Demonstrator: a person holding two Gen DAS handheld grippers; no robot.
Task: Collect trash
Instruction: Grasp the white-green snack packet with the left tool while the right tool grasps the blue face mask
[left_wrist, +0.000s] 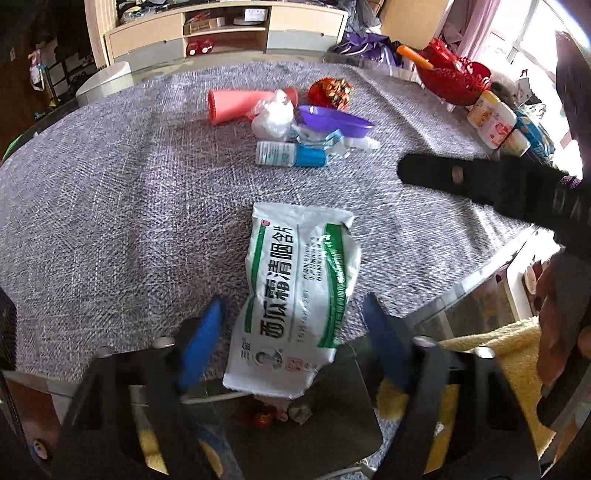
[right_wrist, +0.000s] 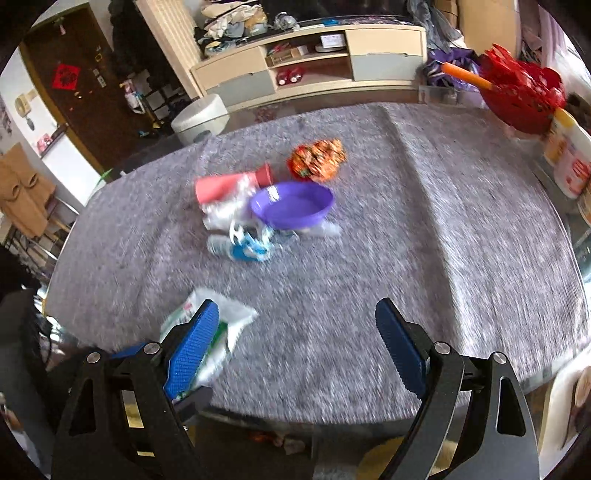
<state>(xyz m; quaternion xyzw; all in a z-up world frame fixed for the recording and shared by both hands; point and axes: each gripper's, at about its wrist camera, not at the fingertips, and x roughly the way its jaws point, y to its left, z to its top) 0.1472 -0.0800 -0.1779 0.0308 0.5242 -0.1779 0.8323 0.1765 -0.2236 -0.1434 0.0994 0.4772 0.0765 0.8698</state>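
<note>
Packet (left_wrist: 295, 295) between left tool (left_wrist: 291, 325) fingers (untouched), overhanging table (left_wrist: 110, 221) edge.

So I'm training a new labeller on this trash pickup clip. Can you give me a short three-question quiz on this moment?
1. True or false: the white and green packet lies between the left gripper fingers, unpinched.
2. The purple bowl is: A upright, B upside down, C stacked in the red basket.
3. What colour is the cup lying on its side?

Key: 1 true; 2 A; 3 pink.
</note>
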